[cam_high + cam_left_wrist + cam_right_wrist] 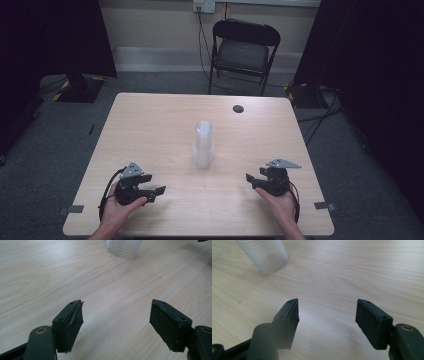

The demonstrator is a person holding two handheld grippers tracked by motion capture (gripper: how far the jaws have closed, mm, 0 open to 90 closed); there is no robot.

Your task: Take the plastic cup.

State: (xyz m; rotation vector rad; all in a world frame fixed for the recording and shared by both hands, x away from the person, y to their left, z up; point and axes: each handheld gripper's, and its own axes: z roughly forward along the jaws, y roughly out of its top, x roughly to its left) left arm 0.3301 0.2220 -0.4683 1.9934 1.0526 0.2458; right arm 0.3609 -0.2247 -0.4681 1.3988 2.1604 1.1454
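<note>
My left hand-held gripper (156,191): resting low at the near left of the surface (150,120), its jaws spread wide with nothing between them; in the left gripper view (116,315) bare wood grain shows through the gap. I hold it open like this, I'd say, so it is ready to close around something without a pause.

My right hand-held gripper (251,180): near right of the surface, a mirror of the left, jaws likewise parted and empty (327,315) (pads turned inward, toward the middle). Both point at the centre because that is where the work stands.

My hands: one (120,210) wraps the left handle from below, the other (280,202) the right, wrists near the table edge, which I judge a steady resting stance.

Stack of clear cups (203,145): upright in the middle of the surface, between the two grippers and well apart from both; its ribbed base sits at the top of each gripper view (123,247) (265,255). Centred there, either side can reach it equally.

Next move, as I judge it: one side should steady the stack low while the other takes the top cup.

Dark round spot (238,108): far side of the surface, beyond the cups; I cannot tell what it is.

Folding chair (243,50): past the far edge, out of play.
</note>
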